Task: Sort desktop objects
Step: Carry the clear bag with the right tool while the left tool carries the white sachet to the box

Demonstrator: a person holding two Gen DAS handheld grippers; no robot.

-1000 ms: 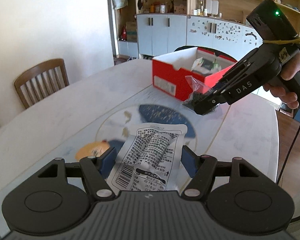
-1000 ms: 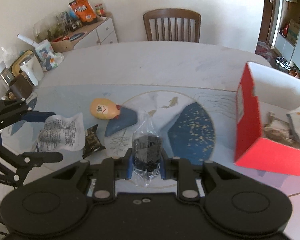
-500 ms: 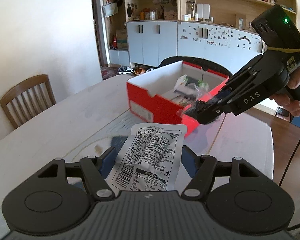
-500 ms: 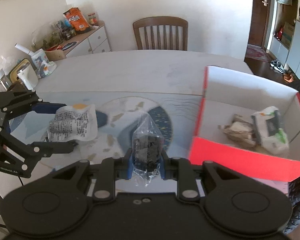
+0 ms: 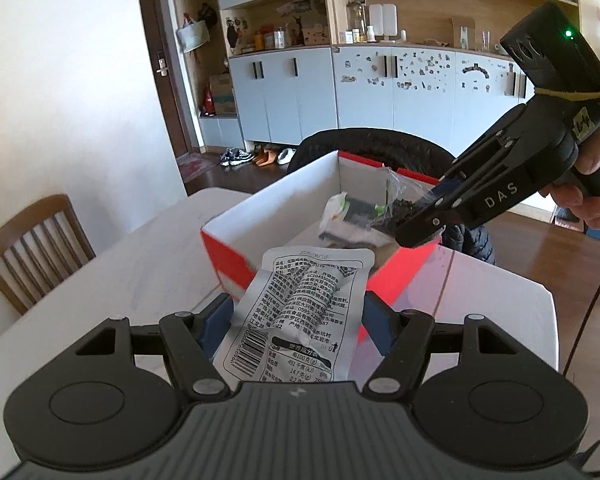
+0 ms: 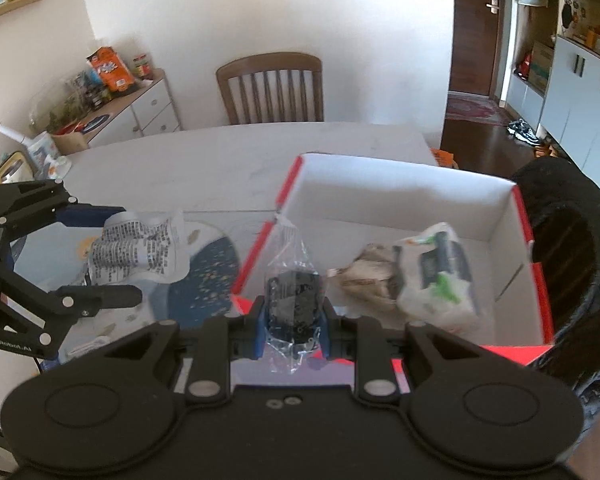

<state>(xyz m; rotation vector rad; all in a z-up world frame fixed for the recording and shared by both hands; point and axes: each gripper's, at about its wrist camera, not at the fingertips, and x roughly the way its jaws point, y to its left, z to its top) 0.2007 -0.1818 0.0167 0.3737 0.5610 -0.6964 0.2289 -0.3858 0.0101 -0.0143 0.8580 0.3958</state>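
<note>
My left gripper [image 5: 298, 320] is shut on a silver printed snack packet [image 5: 300, 312] and holds it in the air just short of the red box [image 5: 236, 256]. It also shows in the right wrist view [image 6: 112, 256] with the packet [image 6: 140, 248]. My right gripper [image 6: 292, 328] is shut on a clear bag of dark pieces [image 6: 292, 300] over the box's near corner [image 6: 260, 240]. In the left wrist view that gripper [image 5: 424, 220] holds the bag [image 5: 400, 210] above the box's inside. A white-green packet [image 6: 436, 276] and a crumpled brown wrapper [image 6: 372, 276] lie in the box.
The white table [image 6: 220, 160] carries a round blue-patterned mat [image 6: 204, 280]. A wooden chair [image 6: 272, 88] stands at the far side, a black chair back [image 6: 568, 240] behind the box. A side cabinet with snacks [image 6: 108, 92] is at the left.
Both grippers have moved with their loads toward the red box. The right one now hangs over the box's inside. The left one has risen off the mat to the box's side.
</note>
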